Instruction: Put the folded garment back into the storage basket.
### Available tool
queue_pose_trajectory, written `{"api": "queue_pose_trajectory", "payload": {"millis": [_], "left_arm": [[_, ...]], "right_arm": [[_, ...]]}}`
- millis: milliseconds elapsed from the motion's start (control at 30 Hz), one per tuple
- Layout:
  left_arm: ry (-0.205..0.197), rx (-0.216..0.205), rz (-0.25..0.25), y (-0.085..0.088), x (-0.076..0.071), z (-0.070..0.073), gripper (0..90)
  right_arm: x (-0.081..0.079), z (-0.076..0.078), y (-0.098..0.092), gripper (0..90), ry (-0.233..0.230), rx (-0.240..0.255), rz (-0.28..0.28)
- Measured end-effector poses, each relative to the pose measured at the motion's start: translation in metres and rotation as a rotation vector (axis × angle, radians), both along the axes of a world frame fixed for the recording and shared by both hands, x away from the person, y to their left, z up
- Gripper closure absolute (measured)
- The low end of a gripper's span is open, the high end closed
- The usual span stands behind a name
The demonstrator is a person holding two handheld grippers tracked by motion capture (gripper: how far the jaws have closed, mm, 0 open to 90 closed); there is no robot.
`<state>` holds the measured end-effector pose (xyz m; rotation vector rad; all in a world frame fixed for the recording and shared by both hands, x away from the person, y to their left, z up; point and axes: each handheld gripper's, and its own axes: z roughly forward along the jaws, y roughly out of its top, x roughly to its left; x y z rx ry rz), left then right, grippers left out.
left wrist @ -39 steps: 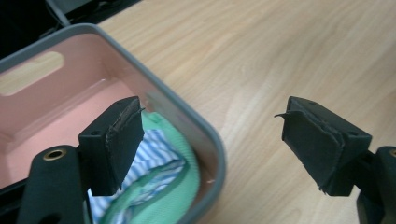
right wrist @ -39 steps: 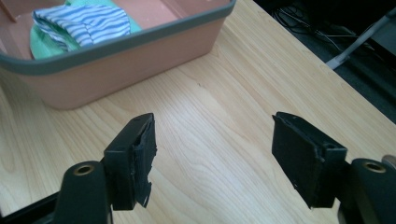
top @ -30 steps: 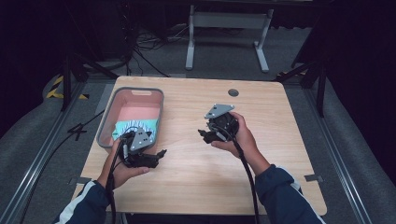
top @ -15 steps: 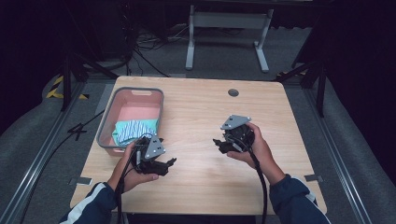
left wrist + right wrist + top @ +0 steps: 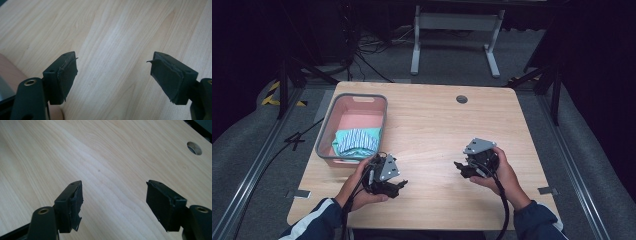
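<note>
- While both grippers hang low over bare worktop (image 5: 432, 125), the cloth (image 5: 357, 140) lies untouched in the bin (image 5: 326, 127).
- Cloth location: the bin sits on the 9 o'clock side of the worktop. The striped, teal-and-white cloth is bunched at the bin's 6 o'clock end, against the near wall. The 12 o'clock end of the bin shows bare pink floor.
- Left gripper (image 5: 398, 186): jaws apart, nothing between them. The left gripper view shows plain wood grain between the pads. The cloth lies near, at about 11 o'clock from this gripper.
- Right gripper (image 5: 460, 167): jaws apart and just opening a little further, nothing between them. It is well apart from the bin, toward 3 o'clock from the left gripper. The cable hole (image 5: 461, 99) lies at 12 o'clock from it.
- Handling, judged: the cloth looks light, soft and limp. It should sag and trail when lifted, and is neither fragile nor slippery. A loose fold may catch on the bin rim.
- Grasp point, judged: pinch a raised fold on top of the bunch, or a free edge or corner if spreading is intended. Avoid the part pressed against the near wall, where the jaws have little room.
- Nearest tool: the left gripper is better placed to reach in.
</note>
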<state>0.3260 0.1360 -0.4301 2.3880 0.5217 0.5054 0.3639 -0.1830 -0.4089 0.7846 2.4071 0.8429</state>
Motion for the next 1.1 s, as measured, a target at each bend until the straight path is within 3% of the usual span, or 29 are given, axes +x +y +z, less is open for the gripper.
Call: {"api": "queue_pose_trajectory", "payload": {"millis": [133, 367, 700, 900, 1100], "left_arm": [[0.014, 0.017, -0.01, -0.003, 0.0, -0.005, 21.2], [0.046, 0.021, -0.037, -0.007, 0.002, -0.015, 20.8], [0.074, 0.019, -0.064, -0.008, 0.005, -0.028, 20.5], [0.109, 0.028, -0.079, -0.006, 0.006, -0.037, 20.4], [0.149, -0.025, -0.095, -0.003, 0.009, -0.043, 19.6]], "right_arm": [[-0.009, -0.009, -0.015, 29.4, 0.001, 0.018, -0.01], [-0.025, -0.027, -0.04, 29.4, -0.039, 0.049, -0.024], [-0.039, -0.05, -0.071, 28.3, 0.006, 0.073, -0.093], [-0.047, -0.063, -0.092, 27.7, 0.043, 0.118, -0.136], [-0.053, -0.072, -0.111, 27.5, 0.07, 0.193, -0.188]]}}
